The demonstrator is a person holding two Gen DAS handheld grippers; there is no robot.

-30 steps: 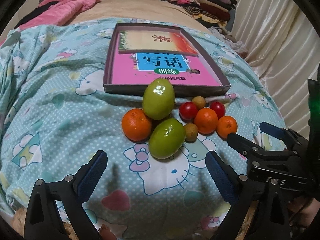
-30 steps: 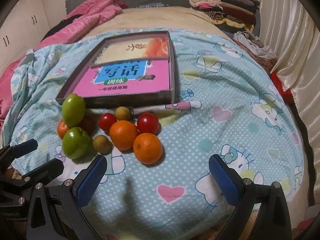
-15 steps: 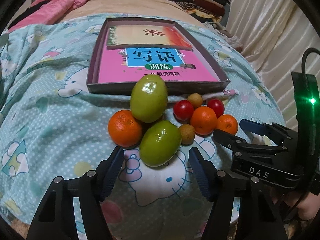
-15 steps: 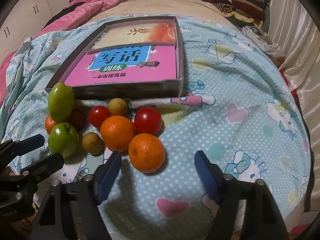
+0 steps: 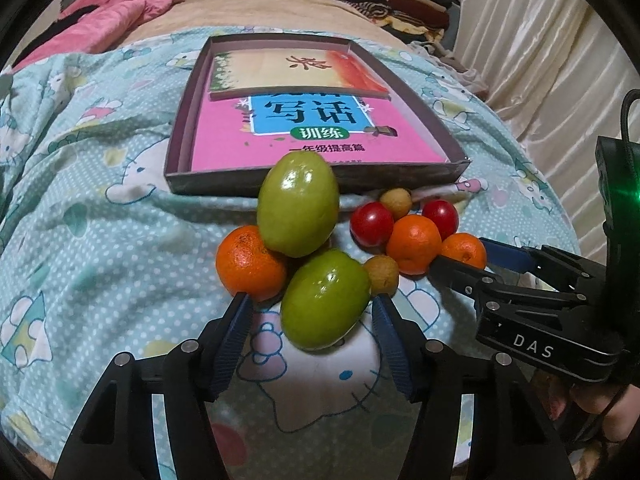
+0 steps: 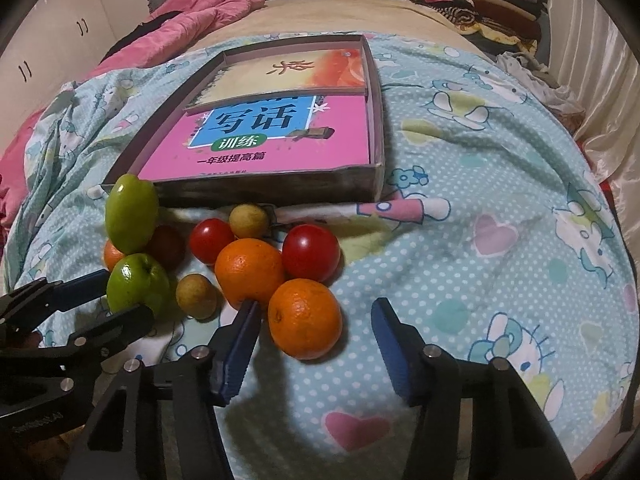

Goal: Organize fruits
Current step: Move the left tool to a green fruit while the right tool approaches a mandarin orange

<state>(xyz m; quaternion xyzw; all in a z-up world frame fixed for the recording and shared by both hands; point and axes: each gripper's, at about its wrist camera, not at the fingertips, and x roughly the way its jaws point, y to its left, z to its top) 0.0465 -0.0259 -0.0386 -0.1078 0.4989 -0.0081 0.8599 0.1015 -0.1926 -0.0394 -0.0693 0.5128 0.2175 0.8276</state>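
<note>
The shallow box (image 5: 176, 168) holds two books, no fruit. Just near of it, the left gripper (image 5: 312, 316) straddles a green fruit (image 5: 324, 300), jaws apart; the right gripper (image 6: 316, 320), likewise spread, flanks an orange (image 6: 305, 318). Only the right view shows a dark red fruit (image 6: 168, 246).

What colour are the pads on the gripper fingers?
Blue, ribbed pads on black fingers; clearest in the right wrist view.

Bed (image 6: 500, 208), cream curtains (image 5: 552, 52)
</note>
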